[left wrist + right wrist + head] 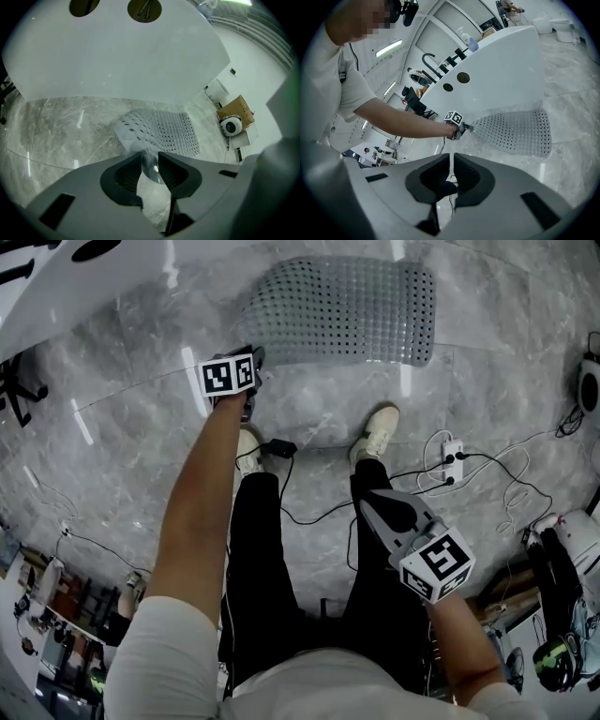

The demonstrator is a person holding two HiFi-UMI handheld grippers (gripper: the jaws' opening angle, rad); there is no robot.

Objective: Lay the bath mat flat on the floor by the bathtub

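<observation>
most of the bath mat [347, 310] is lying flat on the floor [122, 427] beside the bathtub [117, 56] — i'm pinching its raised near corner in the left gripper [150, 161]; the right gripper [451, 171] is idling, jaws pressed together, empty — only that corner is needing lowering.

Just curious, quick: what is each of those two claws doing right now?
Left gripper: closed on a corner of the bath mat.
Right gripper: closed, empty.
</observation>
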